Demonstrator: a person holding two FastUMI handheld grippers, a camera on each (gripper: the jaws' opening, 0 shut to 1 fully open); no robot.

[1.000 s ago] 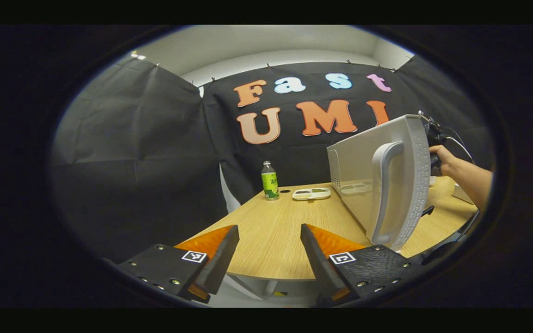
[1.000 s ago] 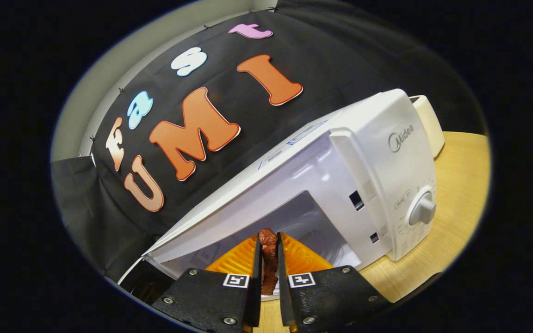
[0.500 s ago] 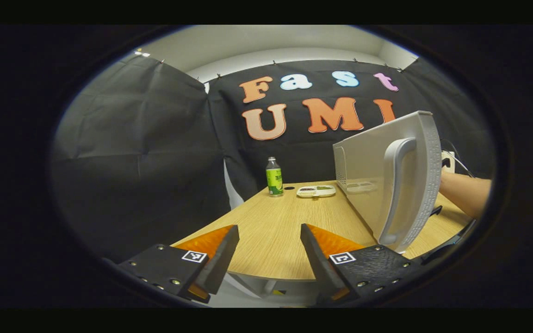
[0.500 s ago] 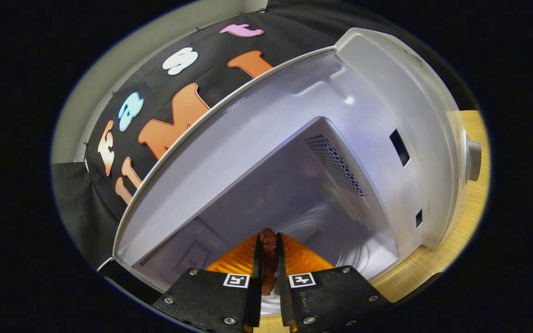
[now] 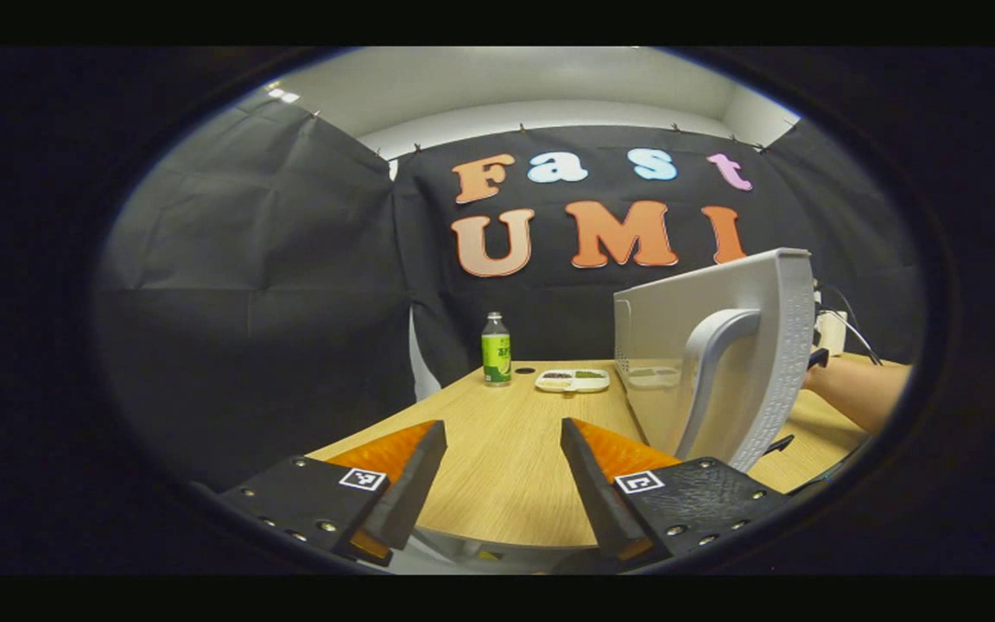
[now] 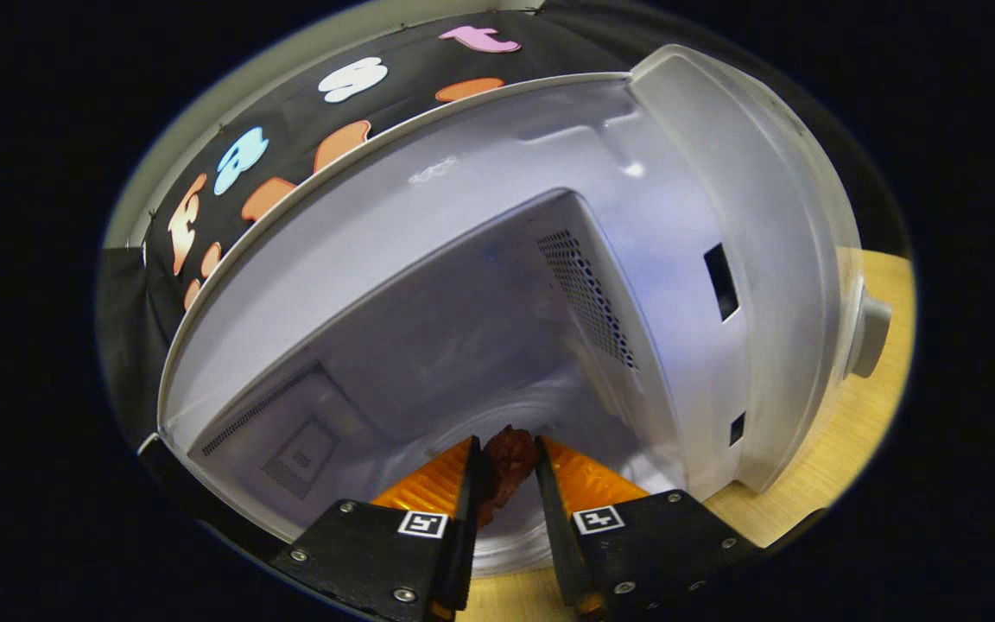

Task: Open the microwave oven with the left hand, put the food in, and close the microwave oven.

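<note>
Now food (image 6: pixel 508 462) between right tongs (image 6: pixel 506 484)

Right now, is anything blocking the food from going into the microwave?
No. The door is swung open, and the right gripper already holds the food at the microwave opening, with nothing visible ahead.

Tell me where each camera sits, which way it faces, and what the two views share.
Left gripper view: rides the left gripper, held open off the table's near edge, facing the booth wall; bottle, food tray, open microwave door, a person's forearm behind it.
Right gripper view: rides the right gripper, tilted, facing into the microwave cavity; its fingers flank a brown food piece.
Shared: the microwave, table, wall.
</note>
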